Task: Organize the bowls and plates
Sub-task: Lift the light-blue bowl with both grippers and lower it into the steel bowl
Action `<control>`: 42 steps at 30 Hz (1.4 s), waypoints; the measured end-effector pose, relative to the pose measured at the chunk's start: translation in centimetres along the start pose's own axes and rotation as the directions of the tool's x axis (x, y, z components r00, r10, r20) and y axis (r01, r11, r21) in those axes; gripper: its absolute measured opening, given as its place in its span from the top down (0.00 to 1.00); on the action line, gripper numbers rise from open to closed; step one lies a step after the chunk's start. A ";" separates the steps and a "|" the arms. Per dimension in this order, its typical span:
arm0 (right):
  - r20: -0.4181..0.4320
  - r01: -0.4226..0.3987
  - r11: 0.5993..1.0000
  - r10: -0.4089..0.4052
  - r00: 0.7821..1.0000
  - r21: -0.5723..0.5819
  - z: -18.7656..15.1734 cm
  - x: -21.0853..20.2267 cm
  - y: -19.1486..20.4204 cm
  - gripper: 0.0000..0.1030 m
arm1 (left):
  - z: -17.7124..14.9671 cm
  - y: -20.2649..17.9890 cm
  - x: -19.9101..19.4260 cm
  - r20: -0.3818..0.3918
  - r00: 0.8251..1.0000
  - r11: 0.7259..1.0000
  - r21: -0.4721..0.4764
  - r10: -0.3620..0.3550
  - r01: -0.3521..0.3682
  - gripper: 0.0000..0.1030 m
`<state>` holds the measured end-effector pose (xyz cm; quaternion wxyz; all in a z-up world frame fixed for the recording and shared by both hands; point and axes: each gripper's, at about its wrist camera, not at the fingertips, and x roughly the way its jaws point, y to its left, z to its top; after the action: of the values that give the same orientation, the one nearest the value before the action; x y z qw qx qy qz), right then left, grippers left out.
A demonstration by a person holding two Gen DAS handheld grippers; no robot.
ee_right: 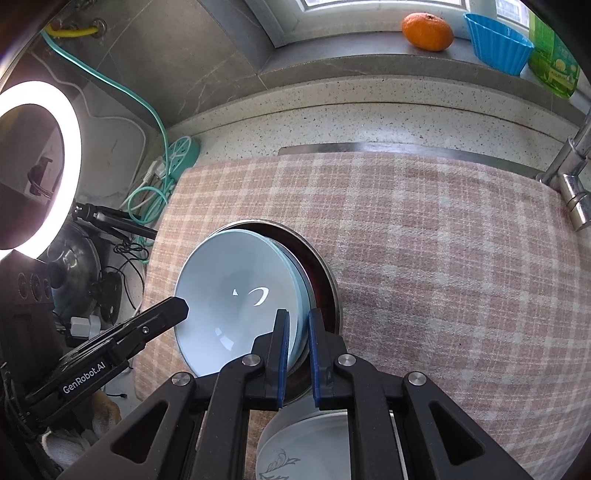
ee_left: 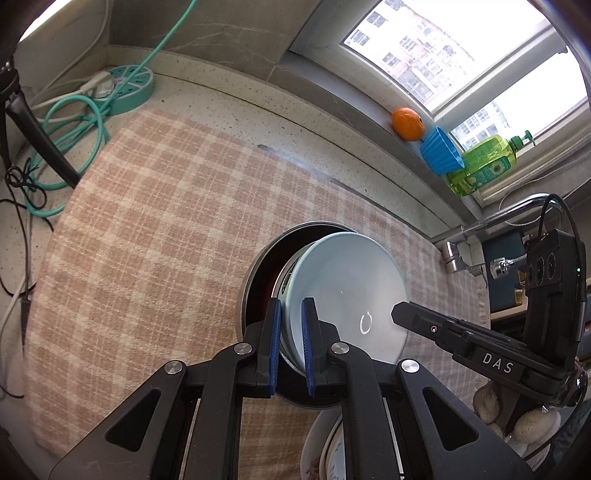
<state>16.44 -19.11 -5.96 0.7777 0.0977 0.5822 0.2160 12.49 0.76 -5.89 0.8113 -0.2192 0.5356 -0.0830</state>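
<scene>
— Where are we with the stacking?

— Partway, we'd say. We have the pale blue bowl [ee_left: 347, 291] gripped from both sides: our left gripper [ee_left: 291, 347] has its blue-padded fingers [ee_left: 274, 343] closed to a narrow gap over the bowl's rim on one side, and our right gripper [ee_right: 297, 354] is pinching the opposite rim the same way. Neither is open wider than the rim needs.

— And where is the bowl sitting?

— It is tilted, nested in or just above a dark pan with a metal rim [ee_right: 325, 269], which rests on the checked cloth [ee_left: 155, 229] covering the surface. There seems to be another pale dish under the blue one, its edge showing in the left wrist view, but we cannot tell how many are stacked there.

— So what is done?

— At least that pile looks gathered. Whether the blue bowl is going down or coming up, we cannot tell.

— What's left?

— Below our fingers, close to us, lies a white plate with a leaf pattern [ee_right: 317, 446], apart from the pile. We judge it is not yet sorted. Other dishes may be out of view.

— Anything in the way?

— No; the orange [ee_right: 427, 31] and blue cup [ee_right: 496, 46] sit well apart on the sill.
</scene>
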 end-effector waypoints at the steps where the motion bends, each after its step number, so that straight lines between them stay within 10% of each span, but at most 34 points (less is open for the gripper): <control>1: 0.009 -0.001 1.000 0.001 1.000 0.000 0.0 -0.2 -0.1 0.90 | 0.0 0.0 -0.1 0.002 1.000 1.000 0.001 0.000 0.000 0.91; 12: 0.077 -0.003 0.999 0.000 0.997 0.043 -0.1 -2.6 -2.8 0.90 | 0.7 2.0 -3.4 0.088 0.996 1.000 -0.016 0.024 -0.023 0.91; 42: -0.010 -0.045 0.996 0.046 0.999 0.083 -1.0 1.2 -3.1 0.90 | 0.1 3.0 1.0 -0.045 0.999 1.000 -0.009 0.015 -0.016 0.91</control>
<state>16.44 -21.46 -8.57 0.7643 0.1415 0.5930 0.2099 12.65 3.07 -7.99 0.7986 -0.2172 0.5556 -0.0790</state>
